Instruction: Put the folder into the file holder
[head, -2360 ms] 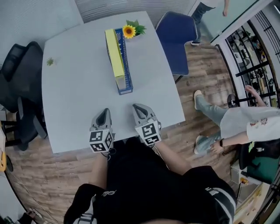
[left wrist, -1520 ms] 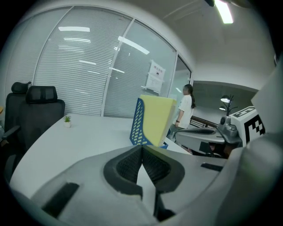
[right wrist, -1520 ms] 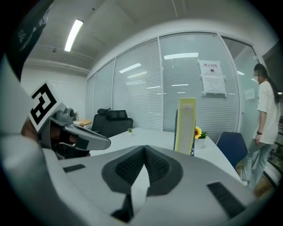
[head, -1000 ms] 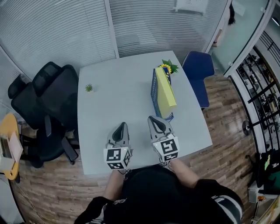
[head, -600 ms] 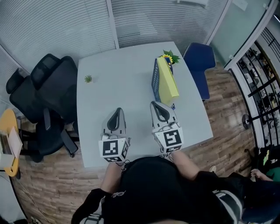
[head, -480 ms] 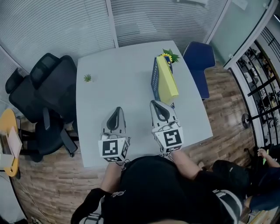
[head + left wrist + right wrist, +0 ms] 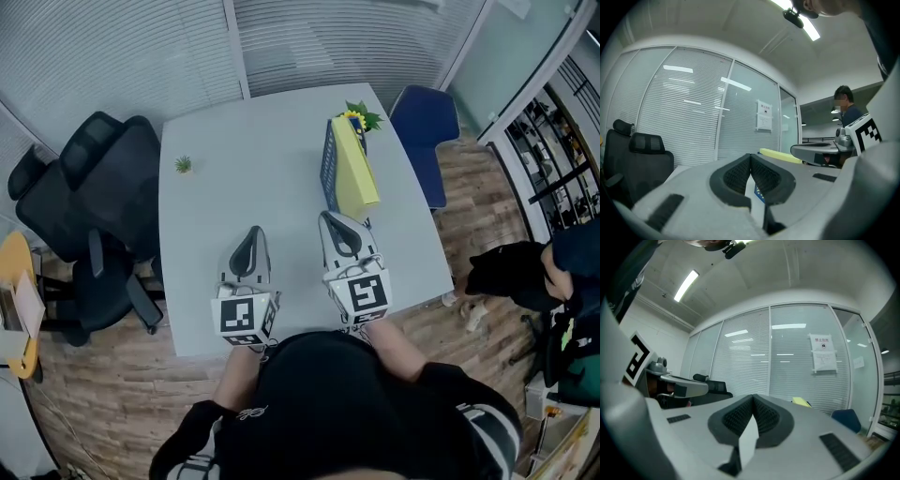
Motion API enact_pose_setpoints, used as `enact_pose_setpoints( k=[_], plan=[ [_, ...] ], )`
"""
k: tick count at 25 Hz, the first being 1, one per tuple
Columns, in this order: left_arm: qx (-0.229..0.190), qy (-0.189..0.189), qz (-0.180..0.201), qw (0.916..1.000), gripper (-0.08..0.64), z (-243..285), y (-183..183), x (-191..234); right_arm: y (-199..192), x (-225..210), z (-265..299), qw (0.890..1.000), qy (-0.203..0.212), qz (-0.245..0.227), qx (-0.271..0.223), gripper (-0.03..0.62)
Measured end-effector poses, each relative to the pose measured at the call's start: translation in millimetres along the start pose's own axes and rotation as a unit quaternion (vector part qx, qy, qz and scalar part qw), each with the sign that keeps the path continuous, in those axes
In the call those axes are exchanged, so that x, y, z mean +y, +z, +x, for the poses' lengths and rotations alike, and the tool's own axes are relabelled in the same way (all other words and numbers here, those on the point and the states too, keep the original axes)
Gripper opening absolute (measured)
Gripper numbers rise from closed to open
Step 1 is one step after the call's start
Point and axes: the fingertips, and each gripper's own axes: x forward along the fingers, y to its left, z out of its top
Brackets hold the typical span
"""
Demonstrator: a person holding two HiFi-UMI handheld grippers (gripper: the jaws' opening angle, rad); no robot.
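A yellow folder (image 7: 356,171) stands upright in the blue wire file holder (image 7: 328,169) on the right half of the grey table (image 7: 253,159). My left gripper (image 7: 249,232) hovers over the table's near edge, well left of the holder, shut with nothing in it. To its right, my right gripper (image 7: 334,218) is also shut and empty, its tip just short of the holder's near end. In the left gripper view the jaws (image 7: 750,155) meet, with the folder (image 7: 780,155) beyond them. In the right gripper view the shut jaws (image 7: 753,396) point level toward the blinds.
A sunflower pot (image 7: 357,118) stands behind the holder, a small green plant (image 7: 183,165) at the table's left. Black office chairs (image 7: 89,206) crowd the left side and a blue chair (image 7: 422,122) the right. A person in dark clothes (image 7: 534,272) bends over at the right edge.
Both grippers have risen slightly and stay shut. The folder stays in the holder. A person in dark clothes has come into view at the right.
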Motion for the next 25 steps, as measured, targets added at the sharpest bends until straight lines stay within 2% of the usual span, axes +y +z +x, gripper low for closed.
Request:
enact_pose_setpoints(
  k=[25],
  plan=[
    [0.019, -0.031, -0.009, 0.9993, -0.002, 26, -19, -30, -12, -33, -17, 1.0, -0.027, 0.012, 0.006, 0.003]
  ],
)
